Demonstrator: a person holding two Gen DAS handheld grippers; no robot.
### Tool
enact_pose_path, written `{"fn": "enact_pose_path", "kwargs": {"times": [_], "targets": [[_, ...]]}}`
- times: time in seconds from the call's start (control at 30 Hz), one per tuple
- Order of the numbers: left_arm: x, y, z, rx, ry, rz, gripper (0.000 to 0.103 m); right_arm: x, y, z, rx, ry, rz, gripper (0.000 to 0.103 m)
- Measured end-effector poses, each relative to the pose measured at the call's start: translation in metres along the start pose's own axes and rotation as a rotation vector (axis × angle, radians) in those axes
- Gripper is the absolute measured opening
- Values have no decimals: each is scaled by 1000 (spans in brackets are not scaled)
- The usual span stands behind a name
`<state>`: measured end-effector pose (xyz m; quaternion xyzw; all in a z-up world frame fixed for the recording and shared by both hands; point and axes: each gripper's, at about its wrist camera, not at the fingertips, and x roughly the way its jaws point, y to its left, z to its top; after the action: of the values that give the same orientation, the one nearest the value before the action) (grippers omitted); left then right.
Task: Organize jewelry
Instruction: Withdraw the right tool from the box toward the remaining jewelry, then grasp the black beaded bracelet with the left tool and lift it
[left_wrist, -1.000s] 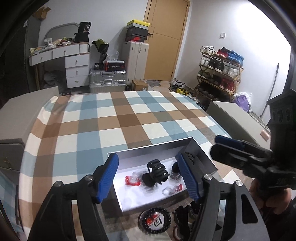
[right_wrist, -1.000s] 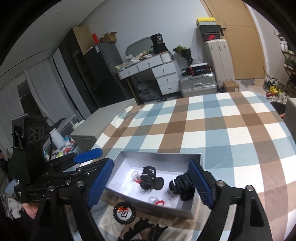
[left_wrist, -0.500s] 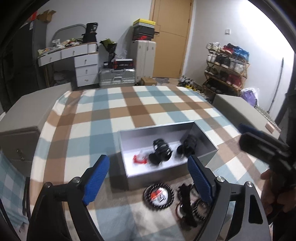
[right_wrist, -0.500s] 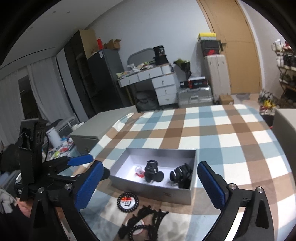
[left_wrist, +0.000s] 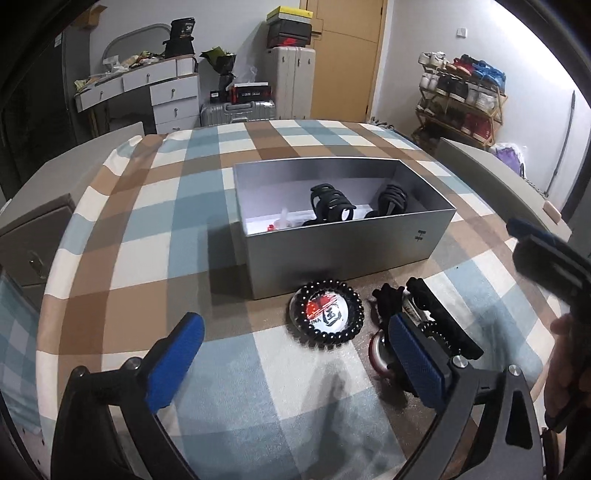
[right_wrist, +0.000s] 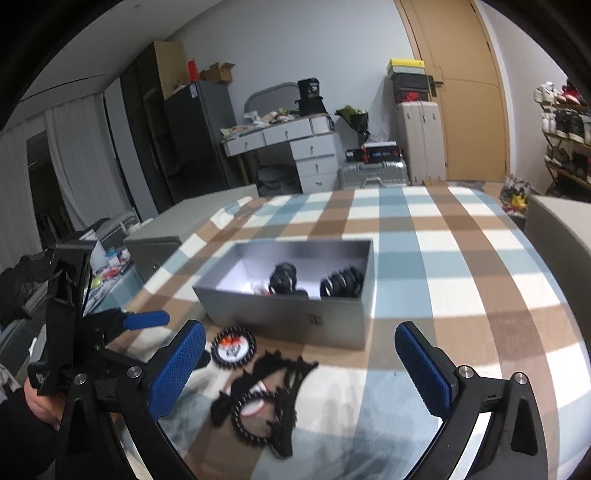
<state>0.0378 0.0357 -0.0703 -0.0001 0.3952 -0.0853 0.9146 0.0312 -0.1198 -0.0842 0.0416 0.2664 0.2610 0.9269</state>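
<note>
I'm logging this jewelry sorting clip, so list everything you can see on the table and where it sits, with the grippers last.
Box: one, grey, open, middle of the table.
Hair claws: two, black, inside the box.
Small pieces: count unclear, clear and red, inside the box at its left.
Bead bracelet: one, black, in front of the box, ringing a red and white badge.
Tangled pile: count unclear, black, in front of the box, right of the bracelet.
Tablecloth: one, blue, brown and white check.
Left gripper: blue pads, open, empty.
Right gripper: blue pads, open, empty.
</note>
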Motion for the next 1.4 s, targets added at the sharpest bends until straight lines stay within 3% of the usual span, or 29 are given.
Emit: {"fn": "enact_pose_path", "kwargs": {"times": [0.33,0.57,0.7,0.83,0.9,0.97,1.07,1.4], "targets": [[17,-4,7,32,33,-80,98,-11,-21,-19,84,1,-44,103],[24,-10,5,65,45,-95,94,-12,-24,-23,96,6,-41,103],[32,-10,5,55,75,-99,63,-10,-20,-23,92,10,-31,103],[31,-11,4,65,80,-87,57,-13,-17,-23,76,2,-33,103],[28,-14,2,77,74,-87,45,-13,-17,-23,77,-2,-31,103],[25,-17,2,97,65,-65,42,-13,-17,-22,79,-1,-31,103],[22,-20,2,129,59,-39,8,-12,-17,-22,83,2,-29,103],[18,-13,-4,117,63,-25,6,-10,-15,-23,82,7,-24,103]]}}
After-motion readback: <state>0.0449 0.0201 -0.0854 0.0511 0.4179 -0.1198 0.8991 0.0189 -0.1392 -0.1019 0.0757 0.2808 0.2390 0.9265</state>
